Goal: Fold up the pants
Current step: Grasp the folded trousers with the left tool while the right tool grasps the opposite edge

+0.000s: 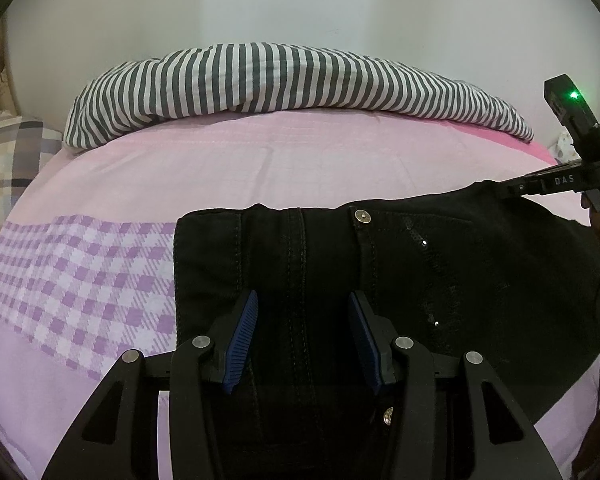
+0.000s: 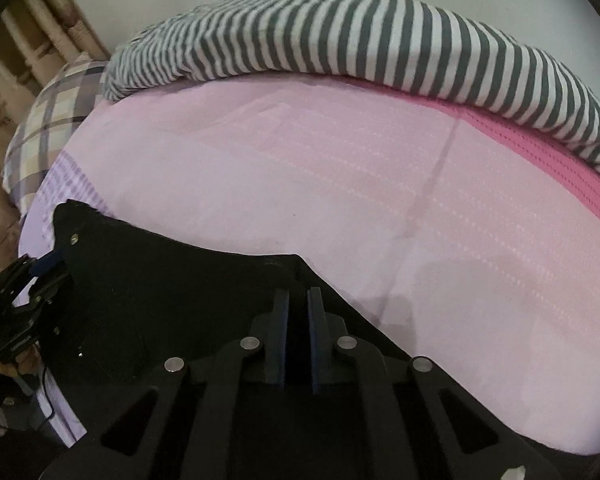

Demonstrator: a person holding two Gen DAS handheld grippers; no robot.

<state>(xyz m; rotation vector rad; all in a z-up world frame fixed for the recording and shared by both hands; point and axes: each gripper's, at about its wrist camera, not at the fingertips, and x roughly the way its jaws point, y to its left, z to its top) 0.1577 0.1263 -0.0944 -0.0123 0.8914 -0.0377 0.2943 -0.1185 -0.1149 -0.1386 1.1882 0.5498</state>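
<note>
Black pants (image 1: 400, 264) lie on the bed (image 1: 260, 160), right gripper (image 2: 298, 300) fingers clamped on their far edge, left gripper (image 1: 304, 312) fingers apart astride the fly seam, apparently steadying for a fold.

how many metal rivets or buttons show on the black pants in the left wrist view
2: one rivet near the waistband's far edge, one button low beside the right pad. Folds may hide more on the pants.
</note>
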